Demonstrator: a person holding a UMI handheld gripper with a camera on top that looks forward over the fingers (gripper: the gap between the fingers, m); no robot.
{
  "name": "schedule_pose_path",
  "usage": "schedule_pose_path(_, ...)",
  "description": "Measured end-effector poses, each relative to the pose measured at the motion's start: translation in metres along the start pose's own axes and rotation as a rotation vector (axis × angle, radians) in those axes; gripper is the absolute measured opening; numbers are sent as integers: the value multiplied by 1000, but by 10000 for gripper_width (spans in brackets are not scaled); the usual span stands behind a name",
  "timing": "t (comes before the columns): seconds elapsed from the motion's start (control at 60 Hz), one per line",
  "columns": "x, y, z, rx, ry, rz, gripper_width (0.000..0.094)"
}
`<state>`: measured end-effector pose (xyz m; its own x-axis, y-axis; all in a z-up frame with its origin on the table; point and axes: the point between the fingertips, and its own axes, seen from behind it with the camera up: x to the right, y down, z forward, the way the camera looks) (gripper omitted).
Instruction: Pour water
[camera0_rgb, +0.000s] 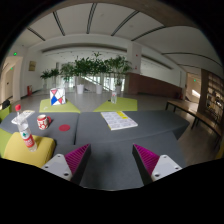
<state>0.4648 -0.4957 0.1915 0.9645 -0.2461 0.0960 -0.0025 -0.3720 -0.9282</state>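
My gripper (112, 162) is open and empty, held above the near part of a grey table (120, 140); its magenta pads (76, 158) stand wide apart. Far to the left of the fingers stands a red-and-white cup-like container (42, 121). A small bottle-like thing with a red top (18, 107) stands behind it. Another small white-and-red thing (27, 140) rests on a yellow-green mat (20, 150) nearer to me. None of them is near the fingers.
A red, white and blue box (57, 96) sits on another yellow-green mat at the back left. Papers (119, 119) lie mid-table ahead. A small red disc (64, 127) lies on the table. Potted plants (95, 68) stand beyond; a bench (195, 112) at right.
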Motion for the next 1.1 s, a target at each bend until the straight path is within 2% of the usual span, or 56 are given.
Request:
schedule_pose_path(0.367, -58, 23, -41, -17, 12, -83, 860)
schedule_pose_path(0.5, -110, 26, -64, 7, -24, -97, 860)
schedule_pose_path(0.65, -197, 22, -76, 36, -115, -66, 861)
schedule_pose_path(0.9, -335, 15, -43, 70, -229, -70, 858)
schedule_pose_path(1.1, -391, 15, 11, 61, -235, -51, 853)
